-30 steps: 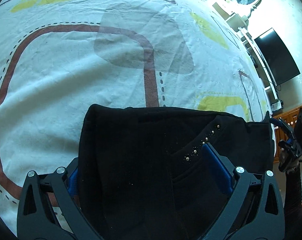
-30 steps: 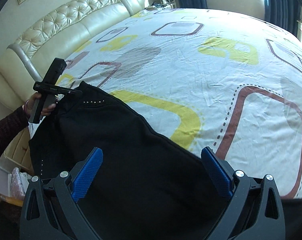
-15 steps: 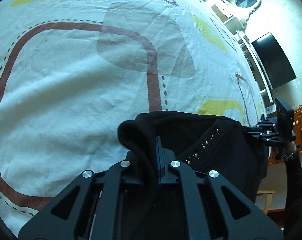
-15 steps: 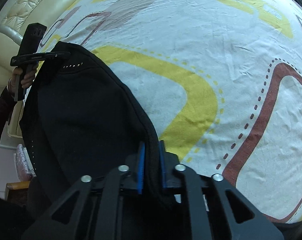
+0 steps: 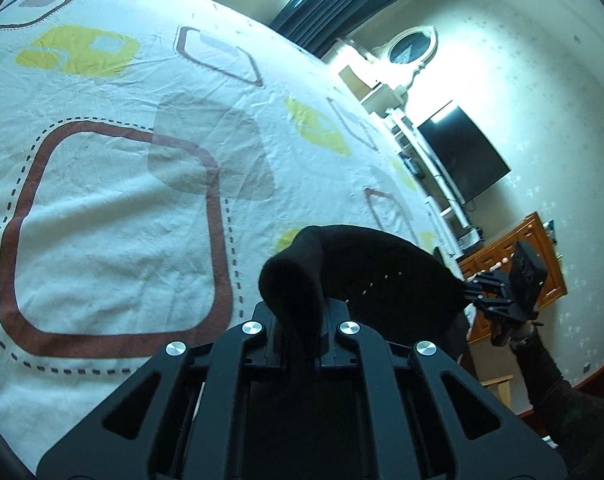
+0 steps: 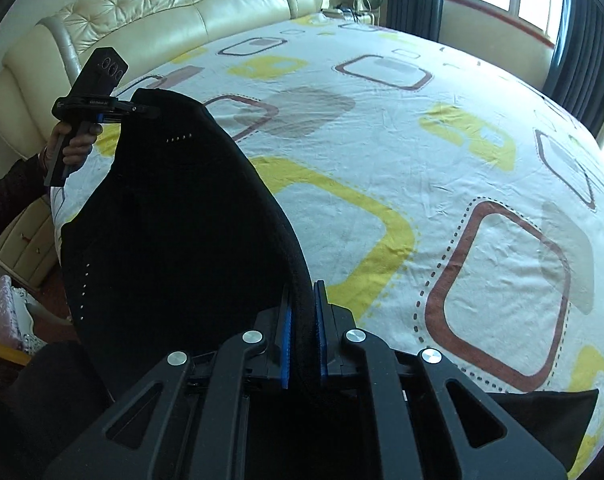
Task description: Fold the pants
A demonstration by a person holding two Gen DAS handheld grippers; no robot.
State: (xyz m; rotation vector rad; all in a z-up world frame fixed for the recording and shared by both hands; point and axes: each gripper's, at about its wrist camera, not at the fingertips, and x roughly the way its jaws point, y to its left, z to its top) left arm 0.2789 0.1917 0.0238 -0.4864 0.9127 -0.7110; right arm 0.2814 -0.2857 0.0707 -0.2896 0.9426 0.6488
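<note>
The black pants (image 6: 173, 220), with small metal studs, hang stretched between my two grippers above the near edge of the bed. My left gripper (image 5: 304, 320) is shut on one corner of the waistband (image 5: 297, 280); it also shows far left in the right wrist view (image 6: 137, 110). My right gripper (image 6: 302, 312) is shut on the other end of the pants' edge between its blue pads (image 6: 286, 336); it also shows at the right in the left wrist view (image 5: 472, 290). The pants (image 5: 382, 272) sag between them.
The bed sheet (image 6: 422, 160) is white with yellow and brown squares. A cream tufted headboard (image 6: 161, 4) stands at the back left. A wall TV (image 5: 462, 160), a white dresser with mirror (image 5: 394, 68) and a wooden cabinet (image 5: 514, 264) stand beyond the bed.
Both grippers closed on the pants' edge, then lifted it off the bed. The pants now hang stretched between them, and more of the room shows.
</note>
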